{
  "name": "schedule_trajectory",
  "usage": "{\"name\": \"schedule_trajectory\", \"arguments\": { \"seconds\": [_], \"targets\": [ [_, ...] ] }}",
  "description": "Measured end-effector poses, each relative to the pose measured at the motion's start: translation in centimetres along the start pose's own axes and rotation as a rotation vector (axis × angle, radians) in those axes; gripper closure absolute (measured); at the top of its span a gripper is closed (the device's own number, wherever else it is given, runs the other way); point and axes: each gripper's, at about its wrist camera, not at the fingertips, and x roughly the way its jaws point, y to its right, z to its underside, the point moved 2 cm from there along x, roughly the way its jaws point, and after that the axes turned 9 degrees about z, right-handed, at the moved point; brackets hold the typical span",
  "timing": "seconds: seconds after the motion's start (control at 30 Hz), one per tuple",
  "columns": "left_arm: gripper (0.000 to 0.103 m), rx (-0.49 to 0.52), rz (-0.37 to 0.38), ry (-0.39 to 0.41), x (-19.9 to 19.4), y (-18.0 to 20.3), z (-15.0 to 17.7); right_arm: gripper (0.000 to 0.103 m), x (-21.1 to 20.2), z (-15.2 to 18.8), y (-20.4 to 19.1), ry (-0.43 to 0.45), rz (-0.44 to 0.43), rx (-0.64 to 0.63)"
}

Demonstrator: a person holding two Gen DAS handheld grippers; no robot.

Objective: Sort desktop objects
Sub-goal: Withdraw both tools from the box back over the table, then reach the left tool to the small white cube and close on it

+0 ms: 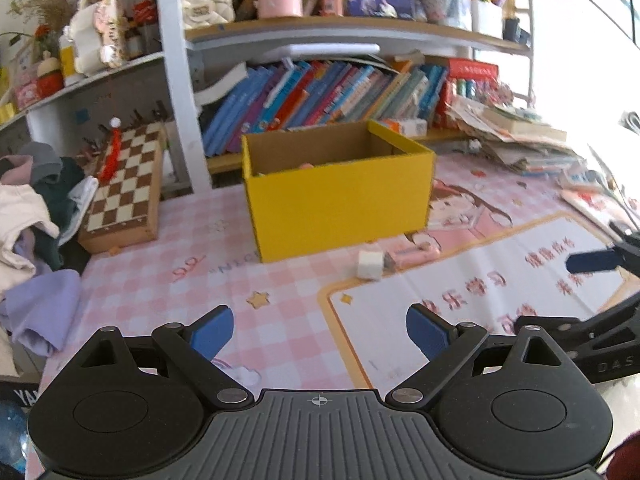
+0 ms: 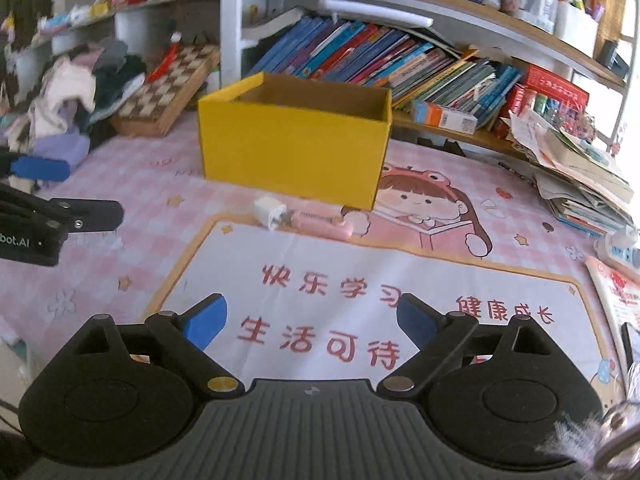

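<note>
Open-topped yellow cardboard box [image 1: 340, 204] [image 2: 294, 146] standing on the pink checked desk mat [image 1: 224, 240] [image 2: 160, 184], just in front of a low shelf of leaning books [image 1: 320, 96] [image 2: 380, 60]. Inside the box, only bare brown walls and, in the left wrist view, a small pinkish thing peeking above the near rim, too little of it visible to name; interior floor hidden from both cameras. Just in front of the box, near its right corner, a white cube-shaped charger plug [image 1: 370, 265] [image 2: 269, 211] lying on the mat, prongs turned toward a pink stapler [image 1: 412, 254] [image 2: 320, 222] and touching or almost touching it. Stapler lying flat, long axis running left to right, roughly parallel to the box's front face, one end at the plug and the other toward the cartoon girl printed on the mat. Left gripper [image 1: 320, 334] [image 2: 60, 192] spread wide, blue pads well apart, nothing between them, hovering over the mat short of the plug. Right gripper [image 2: 312, 320] [image 1: 600, 280] likewise spread wide and holding nothing, above the white panel with red characters. Off to the left, a folded chessboard case [image 1: 124, 196] [image 2: 172, 88] beside a heap of clothes [image 1: 36, 208] [image 2: 76, 92]; to the right, a slumped stack of papers and books [image 1: 520, 136] [image 2: 580, 172].
</note>
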Motion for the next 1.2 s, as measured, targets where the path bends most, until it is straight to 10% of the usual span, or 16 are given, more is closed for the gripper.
{"name": "schedule_trajectory", "arguments": {
  "seconds": [0.63,0.87,1.2],
  "targets": [
    [0.008,0.028,0.035,-0.054,1.3,0.8,0.9,0.014,0.9,0.0,-1.3,-0.025,-0.061,-0.046],
    [0.008,0.005,0.041,-0.053,1.9,0.5,0.6,0.039,1.7,-0.5,-0.9,-0.038,-0.075,-0.037],
    [0.008,-0.007,0.044,-0.076,3.5,0.5,0.3,0.04,3.4,-1.1,-0.3,-0.064,-0.085,-0.051]
  ]
}}
